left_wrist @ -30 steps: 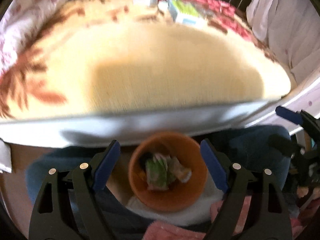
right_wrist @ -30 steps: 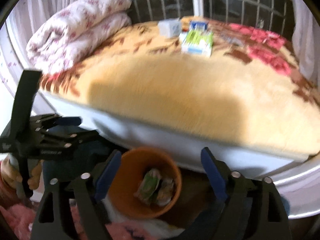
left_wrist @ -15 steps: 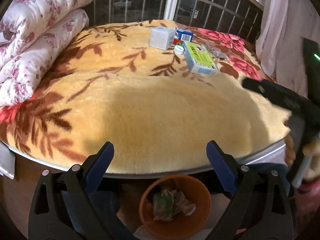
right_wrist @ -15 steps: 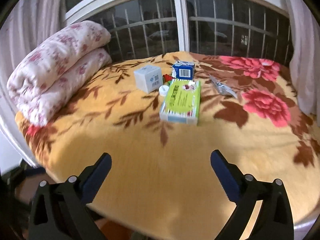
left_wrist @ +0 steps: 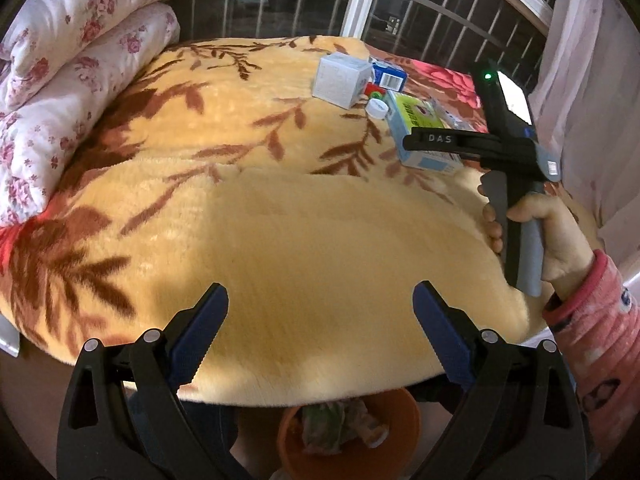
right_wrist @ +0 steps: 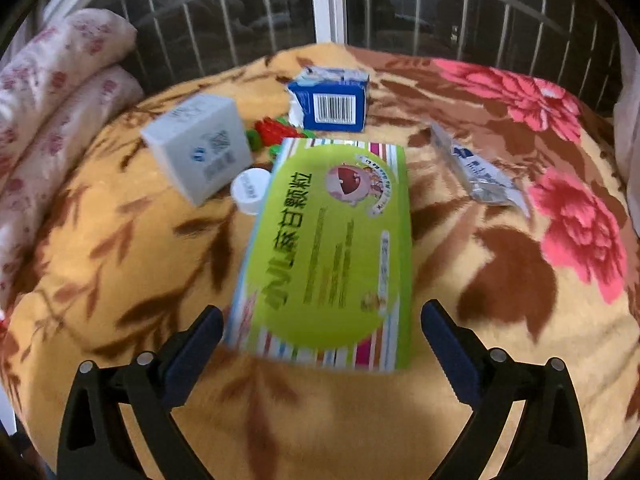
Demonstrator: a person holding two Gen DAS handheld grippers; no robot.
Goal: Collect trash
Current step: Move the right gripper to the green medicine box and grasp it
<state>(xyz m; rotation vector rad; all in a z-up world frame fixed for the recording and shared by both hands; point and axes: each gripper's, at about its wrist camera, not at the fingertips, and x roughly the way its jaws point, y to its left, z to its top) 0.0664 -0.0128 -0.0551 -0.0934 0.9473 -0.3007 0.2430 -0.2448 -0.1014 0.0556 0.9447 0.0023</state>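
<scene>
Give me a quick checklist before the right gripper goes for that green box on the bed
1. Right gripper open: ok, jaws spread wide and holding nothing.
2. Lined up with the green box: ok, its near end lies between the fingers.
3. Box fits the opening: cannot tell, its near end looks almost as wide as the gap.
4. Neighbours out of the way: ok at the near end; the white cap and white box crowd only the far left corner.
5. Left gripper free: ok, open and empty over the blanket's near edge.
6. Orange bin ready: ok, below the bed edge with trash already inside.
</scene>
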